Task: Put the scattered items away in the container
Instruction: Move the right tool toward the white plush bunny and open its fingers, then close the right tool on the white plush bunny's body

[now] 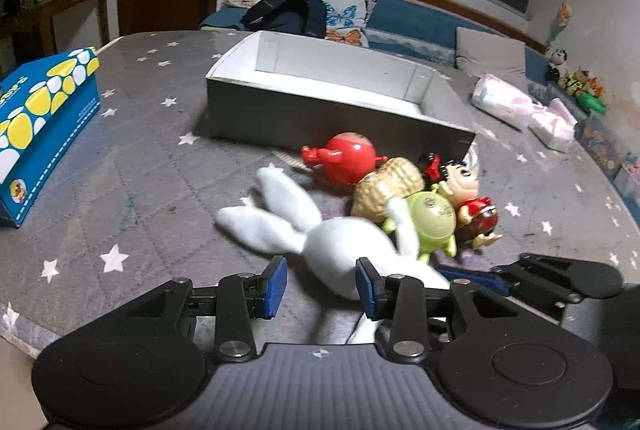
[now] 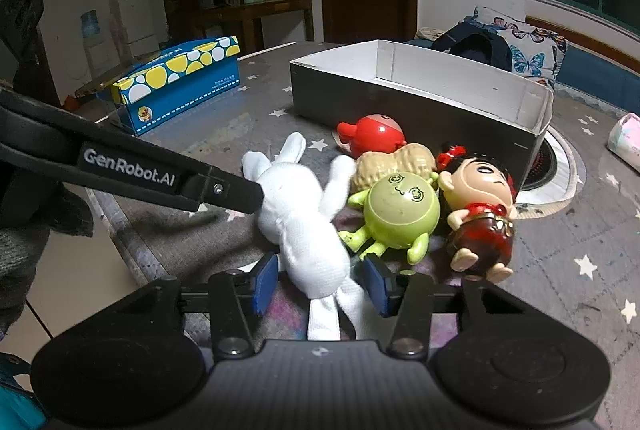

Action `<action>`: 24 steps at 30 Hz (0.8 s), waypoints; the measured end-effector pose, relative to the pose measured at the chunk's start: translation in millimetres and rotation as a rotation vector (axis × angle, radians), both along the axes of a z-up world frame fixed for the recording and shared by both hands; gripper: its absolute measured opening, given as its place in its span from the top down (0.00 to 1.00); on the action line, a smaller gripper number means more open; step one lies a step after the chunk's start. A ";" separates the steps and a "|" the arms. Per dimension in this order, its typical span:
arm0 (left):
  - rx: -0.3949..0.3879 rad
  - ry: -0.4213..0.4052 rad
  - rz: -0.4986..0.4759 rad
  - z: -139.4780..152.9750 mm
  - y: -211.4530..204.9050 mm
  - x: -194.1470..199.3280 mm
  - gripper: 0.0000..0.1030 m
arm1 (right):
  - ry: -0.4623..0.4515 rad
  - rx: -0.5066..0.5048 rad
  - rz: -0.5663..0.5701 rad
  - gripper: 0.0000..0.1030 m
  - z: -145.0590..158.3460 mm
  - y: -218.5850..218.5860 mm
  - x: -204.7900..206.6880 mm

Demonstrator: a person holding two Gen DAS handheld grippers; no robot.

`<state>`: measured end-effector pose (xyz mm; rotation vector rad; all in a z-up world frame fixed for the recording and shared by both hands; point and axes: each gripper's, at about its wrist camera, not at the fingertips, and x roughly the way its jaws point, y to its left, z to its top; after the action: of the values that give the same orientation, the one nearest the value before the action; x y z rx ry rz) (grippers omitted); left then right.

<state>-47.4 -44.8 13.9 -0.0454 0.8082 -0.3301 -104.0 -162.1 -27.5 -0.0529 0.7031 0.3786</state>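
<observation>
Two hand-held grippers meet over a white plush rabbit (image 2: 308, 230) lying on a grey star-patterned tablecloth (image 1: 132, 166). In the right wrist view, the right gripper (image 2: 320, 280) sits low in the frame with its blue pads spread on either side of the rabbit's lower body, not visibly pressing it. In the left wrist view, the left gripper (image 1: 322, 286) likewise has its pads apart at the bottom centre, flanking the rabbit's torso without closing on it; the rabbit's ears are blurred. Heaped just right of the rabbit are a green round-bodied figure (image 2: 396, 214), a peanut-shaped toy (image 2: 394, 164), a red round toy (image 2: 372, 132) and a doll in a red dress (image 2: 480, 206), all touching one another. The open grey box with white inside walls (image 1: 320, 110) stands just behind the heap, in the upper centre. A blue and yellow tissue box (image 1: 44, 118) sits at the left edge, well apart from the toys.
</observation>
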 end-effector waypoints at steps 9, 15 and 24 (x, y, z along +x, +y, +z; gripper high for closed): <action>-0.063 0.062 -0.012 2.1 0.5 17.1 0.61 | 0.004 -0.005 0.032 0.62 0.0 3.2 3.2; -0.124 0.137 -0.003 1.5 6.3 34.6 0.61 | 0.007 0.005 0.049 0.68 -0.5 4.0 5.8; -0.204 0.255 0.016 -1.0 12.8 59.0 0.61 | 0.014 -0.009 0.092 0.70 -2.3 6.7 11.1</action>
<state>11.5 -32.0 12.9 -0.2898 1.0238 -0.3962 -92.9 -155.4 -29.8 -0.0920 0.7176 0.4645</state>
